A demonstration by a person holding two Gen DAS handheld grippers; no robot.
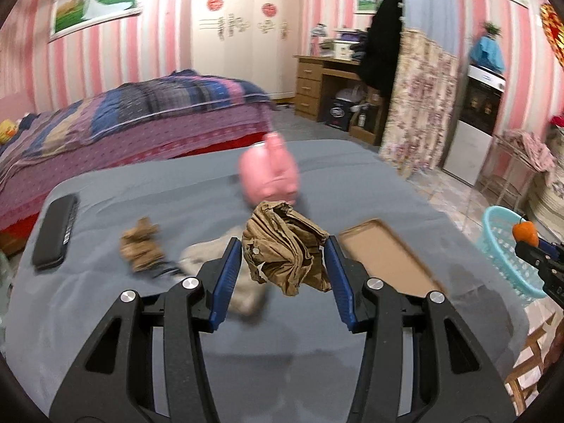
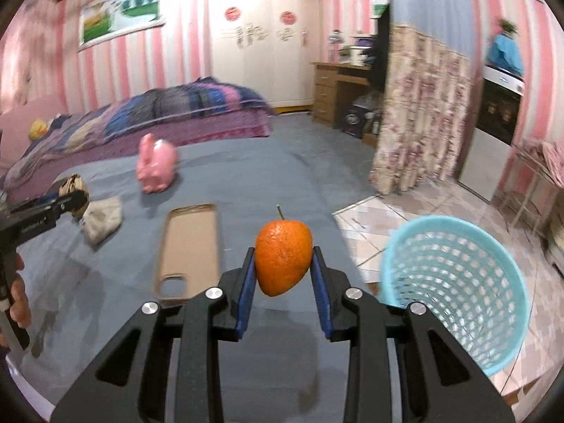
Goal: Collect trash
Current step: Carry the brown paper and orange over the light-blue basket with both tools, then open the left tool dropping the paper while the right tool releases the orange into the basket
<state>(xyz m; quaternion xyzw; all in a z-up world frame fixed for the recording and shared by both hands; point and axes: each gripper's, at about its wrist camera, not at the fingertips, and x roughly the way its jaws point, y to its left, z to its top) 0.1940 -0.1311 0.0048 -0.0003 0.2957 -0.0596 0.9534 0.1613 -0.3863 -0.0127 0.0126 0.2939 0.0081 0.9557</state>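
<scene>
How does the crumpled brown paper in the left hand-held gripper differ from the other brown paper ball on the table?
The crumpled brown paper is clamped in the left hand-held gripper, lifted off the grey table; the smaller brown paper ball lies on the table, untouched. The held paper looks larger and looser, with open folds; the lying ball looks tighter and more compact. Both are brown, creased paper scraps.

A home bedroom: quilted bed (image 1: 141, 112), white wardrobe (image 1: 243, 35), wooden desk (image 1: 317, 81), pink-striped walls (image 1: 169, 35).

Grey-clothed table (image 1: 317, 183): pink rabbit (image 1: 269, 172), phone case (image 1: 387, 261), black case (image 1: 56, 229), paper wads (image 1: 141, 246).
</scene>
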